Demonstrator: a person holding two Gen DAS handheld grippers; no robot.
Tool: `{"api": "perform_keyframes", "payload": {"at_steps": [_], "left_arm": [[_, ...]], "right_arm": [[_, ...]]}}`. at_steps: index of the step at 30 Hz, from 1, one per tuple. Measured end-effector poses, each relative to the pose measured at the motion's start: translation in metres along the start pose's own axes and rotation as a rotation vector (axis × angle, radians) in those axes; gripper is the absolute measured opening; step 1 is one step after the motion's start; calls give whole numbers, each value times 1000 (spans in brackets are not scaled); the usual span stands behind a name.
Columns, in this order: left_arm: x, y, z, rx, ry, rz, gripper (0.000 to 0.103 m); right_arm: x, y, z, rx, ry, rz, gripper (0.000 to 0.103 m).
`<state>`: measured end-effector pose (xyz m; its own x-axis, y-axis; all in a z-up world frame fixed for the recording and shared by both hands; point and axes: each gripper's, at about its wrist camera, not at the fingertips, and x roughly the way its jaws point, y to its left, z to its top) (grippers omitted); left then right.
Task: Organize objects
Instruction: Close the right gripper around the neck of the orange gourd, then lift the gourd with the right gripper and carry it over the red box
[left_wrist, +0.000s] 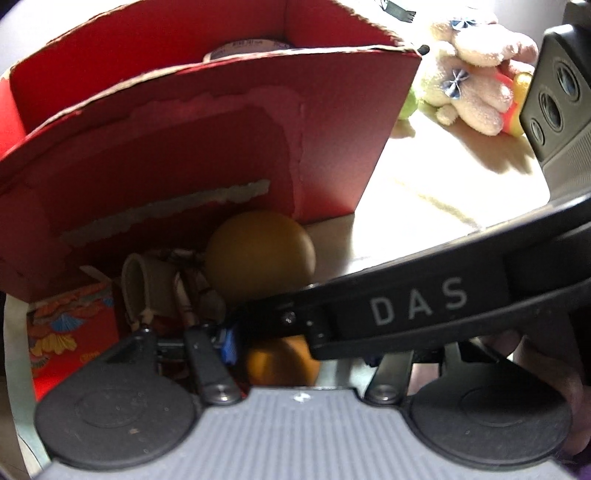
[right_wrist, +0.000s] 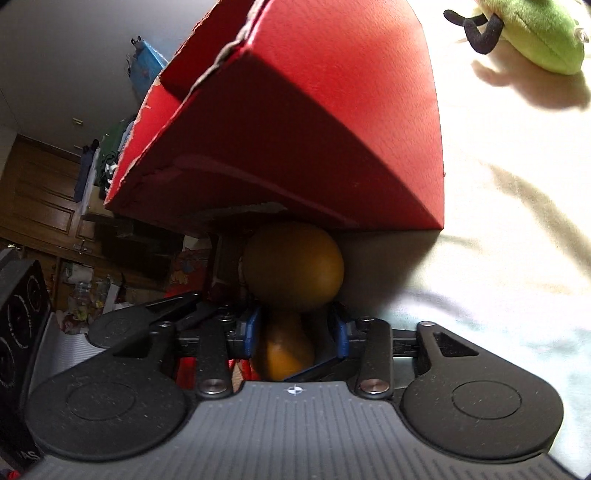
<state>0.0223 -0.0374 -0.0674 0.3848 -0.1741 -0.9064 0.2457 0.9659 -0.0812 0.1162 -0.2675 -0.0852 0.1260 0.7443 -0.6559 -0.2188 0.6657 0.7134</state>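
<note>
Before the red box (right_wrist: 295, 129), right tongs (right_wrist: 295, 336) clamp a yellow gourd (right_wrist: 291, 288).

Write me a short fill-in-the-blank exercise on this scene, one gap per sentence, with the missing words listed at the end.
1. The right gripper has its blue-padded fingers on either side of a gourd-shaped wooden object whose colour is ____.
2. The cardboard box just behind that object is coloured ____.
3. The green plush toy lies on the pale surface, ____ the box.
4. In the left wrist view, the black arm crossing in front carries the letters ____.

Missing words: yellow-brown; red; outside; DAS
</note>
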Motion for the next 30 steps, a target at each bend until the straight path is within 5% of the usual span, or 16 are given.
{"api": "perform_keyframes", "payload": {"at_steps": [4, 22, 30], "left_arm": [[0, -7, -1, 29, 8, -14, 59], [-12, -77, 12, 210, -38, -144, 59], [-26, -109, 26, 222, -102, -158, 59]], "right_arm": [[-11, -11, -5, 20, -3, 19, 30], [-102, -77, -34, 92, -169, -76, 30], [-61, -2, -21, 65, -231, -71, 30]]}}
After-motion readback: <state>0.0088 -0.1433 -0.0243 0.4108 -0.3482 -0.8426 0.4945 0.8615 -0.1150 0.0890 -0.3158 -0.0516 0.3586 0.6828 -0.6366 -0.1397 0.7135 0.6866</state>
